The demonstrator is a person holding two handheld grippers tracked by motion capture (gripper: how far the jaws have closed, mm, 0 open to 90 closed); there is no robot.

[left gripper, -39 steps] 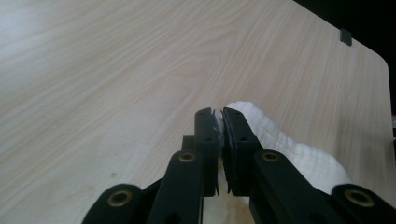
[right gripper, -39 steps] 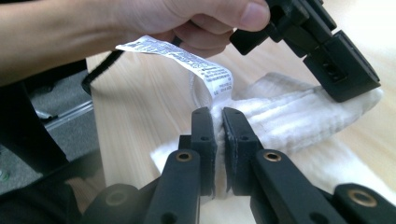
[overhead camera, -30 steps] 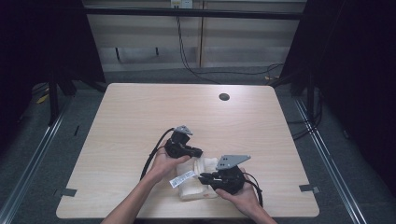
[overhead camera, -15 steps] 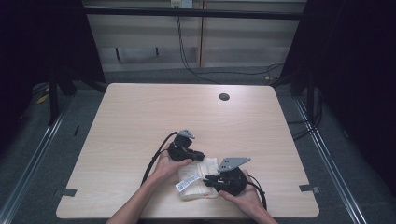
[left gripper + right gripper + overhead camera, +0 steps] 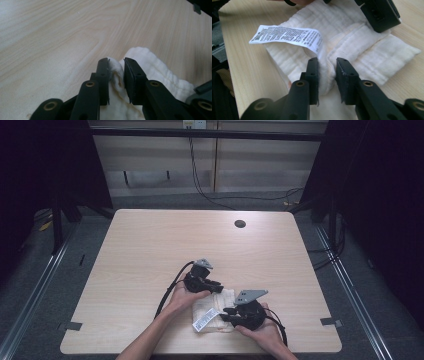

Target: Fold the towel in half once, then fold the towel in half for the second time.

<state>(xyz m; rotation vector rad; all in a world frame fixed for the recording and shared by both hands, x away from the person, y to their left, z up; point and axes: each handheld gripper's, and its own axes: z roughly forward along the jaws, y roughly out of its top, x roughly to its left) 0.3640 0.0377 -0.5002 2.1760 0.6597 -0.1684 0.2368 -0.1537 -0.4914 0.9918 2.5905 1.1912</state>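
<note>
A folded white cloth (image 5: 216, 304) with a printed label (image 5: 205, 320) lies near the table's front edge. My left gripper (image 5: 220, 287) reaches it from the left at its far edge. In the left gripper view a raised fold of the cloth (image 5: 155, 70) stands between the jaws of this gripper (image 5: 116, 61); they have just been opening, and a thin shadow shows beside one pad. My right gripper (image 5: 226, 313) is at the cloth's near edge. Its jaws (image 5: 327, 61) have also just been opening, with a soft ridge of cloth (image 5: 352, 32) loose between them beside the curled label (image 5: 287, 36).
The light wooden table (image 5: 150, 250) stretches away behind the cloth, with a dark round hole (image 5: 240, 224) near its far edge. Cables trail from both grippers toward the person's forearms. The left gripper (image 5: 377, 12) shows at the top of the right gripper view.
Hardly anything: both grippers stay at the cloth, the left one a touch nearer the table's front edge.
</note>
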